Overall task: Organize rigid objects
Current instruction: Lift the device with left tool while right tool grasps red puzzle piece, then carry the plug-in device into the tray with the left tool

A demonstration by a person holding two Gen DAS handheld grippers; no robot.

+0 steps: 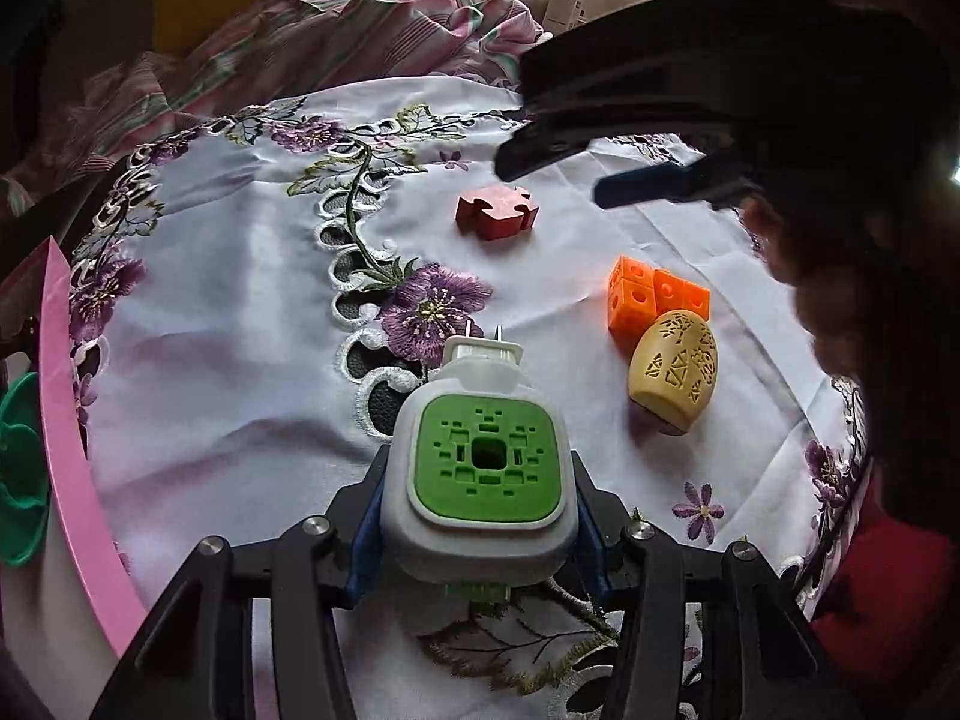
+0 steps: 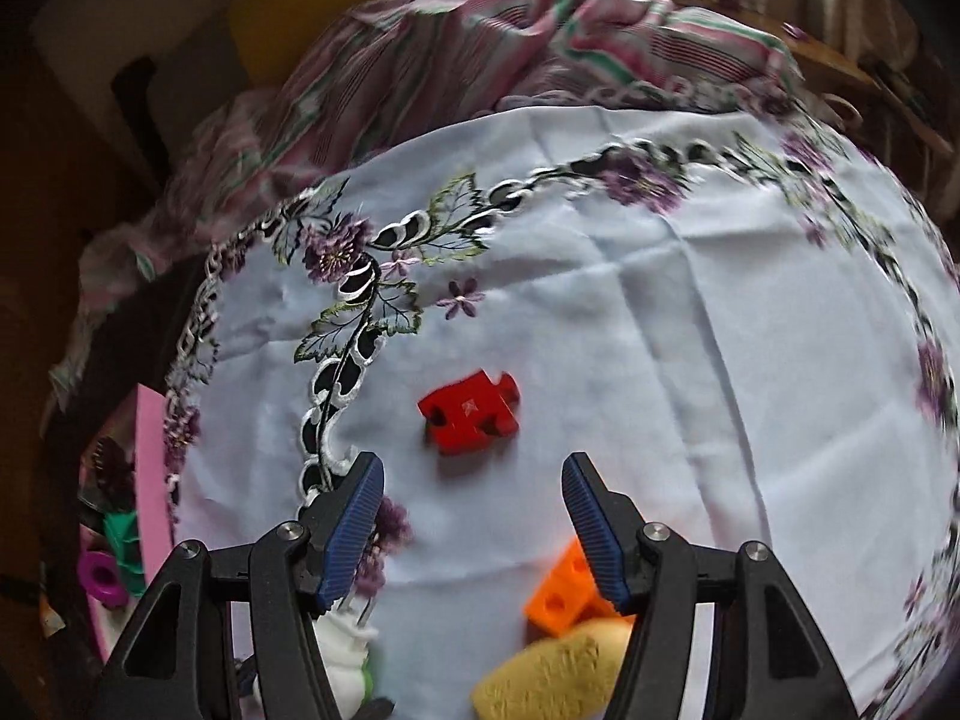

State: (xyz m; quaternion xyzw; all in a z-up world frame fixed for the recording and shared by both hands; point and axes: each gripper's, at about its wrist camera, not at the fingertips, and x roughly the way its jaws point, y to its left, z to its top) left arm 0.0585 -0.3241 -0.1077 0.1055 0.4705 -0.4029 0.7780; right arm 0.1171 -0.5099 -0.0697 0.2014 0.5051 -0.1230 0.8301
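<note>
The left gripper (image 1: pixel 480 516) is clamped on a white plug-in device (image 1: pixel 480 480) with a green perforated face, two metal prongs pointing away from the camera, low in the centre of the left wrist view and lifted a little off the embroidered tablecloth (image 1: pixel 240 360). The right gripper (image 2: pixel 474 516) hangs with its jaws wide and nothing between them, over the cloth at the bottom of its own view. Judging by the layout, the sorting is partly done: a pink bin (image 1: pixel 66 420) at the far left edge already has a green flower-shaped piece (image 1: pixel 21 468) in it (and a purple ring (image 2: pixel 102 576), seen at lower left from the right wrist). Three things are left on the cloth: a red jigsaw piece (image 2: pixel 471 411) just ahead of the open jaws, an orange block of joined cubes (image 1: pixel 654 300) at right of centre, and a tan carved egg (image 1: pixel 675 378) touching it. The plug-in looks smooth, hard and chunky, so the grip on its flanks seems secure.
</note>
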